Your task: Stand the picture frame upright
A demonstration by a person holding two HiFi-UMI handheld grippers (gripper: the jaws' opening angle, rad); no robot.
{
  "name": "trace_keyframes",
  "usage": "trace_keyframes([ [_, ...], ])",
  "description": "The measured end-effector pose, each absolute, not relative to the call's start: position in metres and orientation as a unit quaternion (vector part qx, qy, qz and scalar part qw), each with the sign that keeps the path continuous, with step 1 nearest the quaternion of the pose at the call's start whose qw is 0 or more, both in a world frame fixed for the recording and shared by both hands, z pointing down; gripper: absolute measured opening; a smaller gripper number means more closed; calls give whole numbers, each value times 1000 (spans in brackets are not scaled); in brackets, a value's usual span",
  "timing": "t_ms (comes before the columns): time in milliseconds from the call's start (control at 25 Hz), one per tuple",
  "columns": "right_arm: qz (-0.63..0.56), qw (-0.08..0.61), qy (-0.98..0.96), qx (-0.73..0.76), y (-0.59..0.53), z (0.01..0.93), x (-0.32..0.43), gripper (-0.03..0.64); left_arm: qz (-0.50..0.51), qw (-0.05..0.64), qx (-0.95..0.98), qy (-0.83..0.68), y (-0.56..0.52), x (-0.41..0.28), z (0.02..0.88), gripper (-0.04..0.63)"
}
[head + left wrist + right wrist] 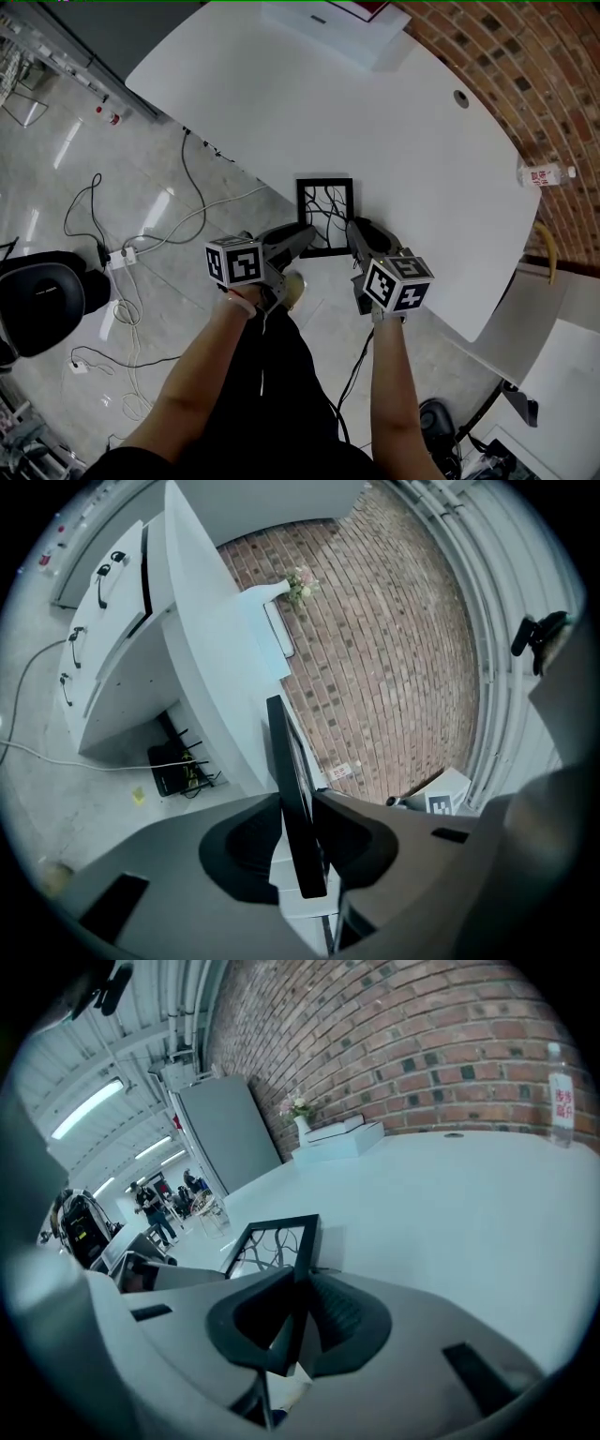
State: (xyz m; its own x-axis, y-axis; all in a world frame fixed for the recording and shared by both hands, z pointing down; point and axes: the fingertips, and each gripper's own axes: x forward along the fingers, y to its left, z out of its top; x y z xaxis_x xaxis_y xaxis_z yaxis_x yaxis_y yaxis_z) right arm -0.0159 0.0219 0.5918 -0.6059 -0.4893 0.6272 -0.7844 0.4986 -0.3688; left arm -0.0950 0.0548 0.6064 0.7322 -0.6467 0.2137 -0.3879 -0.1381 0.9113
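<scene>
Your left gripper [298, 803] has its fingers clamped on the picture frame [289, 752]. The black edge runs straight between the pads, and both pads touch it. Your right gripper [300, 1279] is the same, fingers closed on the frame's near corner on its side.

In the head view, the left gripper [302, 234] takes the frame's near left corner. The right gripper [355, 228] takes its right side.

The frame sits at the near edge of the white tabletop [309, 112] with its branch-pattern print facing up. It's not upright; whether it's flat or slightly tipped I can't tell.

Around it:
- Water bottle [546, 174] is at the right edge, well apart from the frame.
- Cable port [460, 97] is in the tabletop toward the far right corner.
- White box [337, 1138] sits at the far edge, with a vase [300, 1115] of flowers at its end.
- Brick wall [525, 66] runs along the far and right edges.
- Off the near edge, the floor [56, 187] carries loose cables [192, 211], with a black chair [37, 300] to the left.

All of these are well apart from the frame and both grippers.
</scene>
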Motion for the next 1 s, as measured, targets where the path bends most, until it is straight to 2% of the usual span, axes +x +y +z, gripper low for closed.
trace_keyframes([
  [360,386,125,-857,318,19,570,-18,126,-29,465,816,-342,57,-88,588,87],
  [600,398,107,-862,296,16,566,-15,127,-19,430,840,-330,54,-79,576,84],
  [760,403,93,-862,292,0,561,17,122,1,415,849,-326,34,-49,569,83],
  [1000,373,68,-873,306,5,543,12,106,32,376,864,-333,35,-56,556,95],
])
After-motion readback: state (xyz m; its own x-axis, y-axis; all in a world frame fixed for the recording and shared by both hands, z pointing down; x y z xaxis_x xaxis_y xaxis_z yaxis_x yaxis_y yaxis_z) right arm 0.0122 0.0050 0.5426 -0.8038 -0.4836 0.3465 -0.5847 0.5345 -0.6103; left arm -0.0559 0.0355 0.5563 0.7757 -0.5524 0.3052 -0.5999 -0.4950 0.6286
